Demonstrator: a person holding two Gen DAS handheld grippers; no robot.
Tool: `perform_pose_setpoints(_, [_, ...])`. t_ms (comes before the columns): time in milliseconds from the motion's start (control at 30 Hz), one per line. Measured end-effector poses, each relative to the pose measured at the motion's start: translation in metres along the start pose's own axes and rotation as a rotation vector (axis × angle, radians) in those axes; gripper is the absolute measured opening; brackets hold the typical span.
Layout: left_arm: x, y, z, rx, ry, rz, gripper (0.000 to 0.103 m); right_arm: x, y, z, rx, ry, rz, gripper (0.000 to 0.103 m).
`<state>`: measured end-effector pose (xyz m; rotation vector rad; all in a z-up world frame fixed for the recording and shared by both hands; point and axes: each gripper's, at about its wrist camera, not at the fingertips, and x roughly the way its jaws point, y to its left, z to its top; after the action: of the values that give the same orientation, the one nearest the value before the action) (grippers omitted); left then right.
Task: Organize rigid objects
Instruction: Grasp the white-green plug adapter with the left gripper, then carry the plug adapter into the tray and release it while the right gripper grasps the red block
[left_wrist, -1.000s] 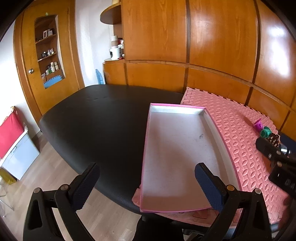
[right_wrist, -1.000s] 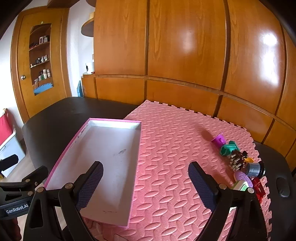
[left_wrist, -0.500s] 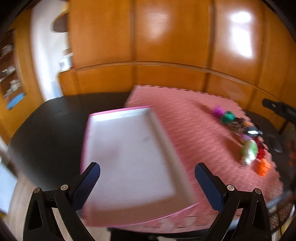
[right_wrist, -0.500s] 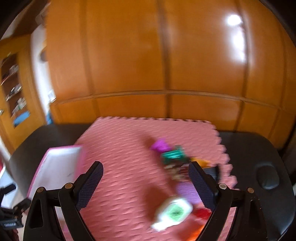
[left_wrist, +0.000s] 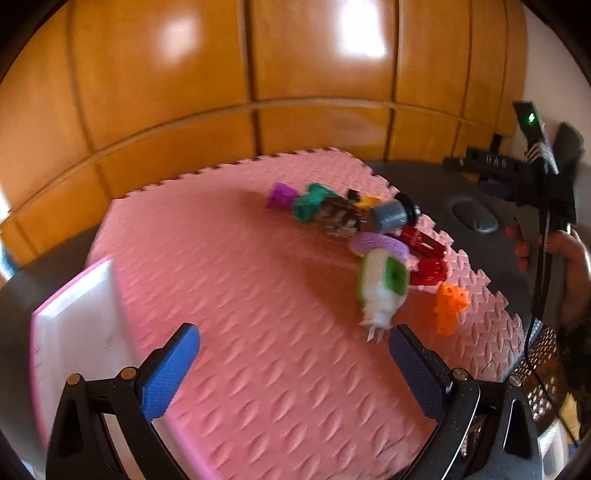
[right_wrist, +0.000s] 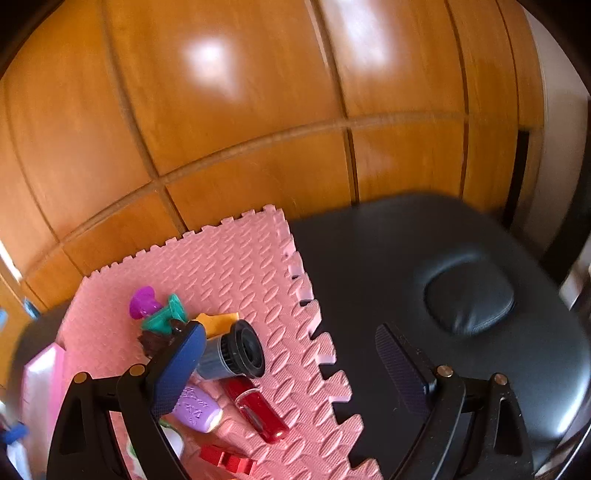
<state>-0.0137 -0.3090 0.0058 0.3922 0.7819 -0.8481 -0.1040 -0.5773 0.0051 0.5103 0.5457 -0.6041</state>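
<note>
Motion blur softens toy pile; white tray cut off at frame edge. Embossed pink foam mat. Left gripper, right gripper: jaws apart, empty.

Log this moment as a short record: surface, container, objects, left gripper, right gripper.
surface: pink foam mat on a black padded table
container: pink-rimmed white tray, at the mat's left edge, nothing visible in it
objects: cluster of small toys near the mat's right edge, including purple piece, grey cylinder, red tube
left gripper: open, holding nothing
right gripper: open, holding nothing
</note>
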Motion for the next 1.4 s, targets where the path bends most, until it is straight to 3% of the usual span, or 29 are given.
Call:
perform_pose_setpoints(367, [0.075,-0.065,0.030,0.162,0.076,-0.020,0.102,0.006,0.004,-0.001,-0.006,0.035,0.042,0.095])
perform_pose_setpoints(567, [0.103,-0.073,0.035,0.168,0.126,-0.031,0.092,0.008,0.004,-0.001,-0.007,0.036,0.041,0.095])
perform_pose_setpoints(600, [0.107,-0.074,0.035,0.169,0.130,-0.028,0.089,0.008,0.003,0.000,-0.006,0.038,0.040,0.095])
perform_pose_setpoints(633, [0.114,-0.074,0.035,0.162,0.143,-0.030,0.066,0.009,0.003,-0.001,-0.006,0.041,0.039,0.095])
perform_pose_setpoints(667, [0.118,-0.072,0.034,0.142,0.163,-0.058,0.053,0.009,0.002,-0.001,-0.004,0.045,0.037,0.095])
perform_pose_setpoints(700, [0.120,-0.066,0.032,0.094,0.173,-0.075,0.053,0.011,0.002,-0.001,-0.004,0.050,0.034,0.095])
perform_pose_setpoints(867, [0.107,-0.047,0.016,0.038,0.132,-0.058,0.053,0.019,-0.001,-0.002,0.000,0.088,0.016,0.094])
perform_pose_setpoints(1167, [0.071,-0.010,-0.014,-0.066,0.107,-0.020,0.053,0.039,-0.001,-0.010,-0.012,0.189,-0.006,0.084])
perform_pose_setpoints(1333, [0.048,0.000,-0.025,-0.090,0.086,-0.013,0.053,0.050,0.003,-0.017,-0.021,0.276,0.045,0.078])
perform_pose_setpoints(1400, [0.039,0.004,-0.028,-0.097,0.076,-0.012,0.053,0.053,0.008,-0.019,-0.037,0.299,0.072,0.069])
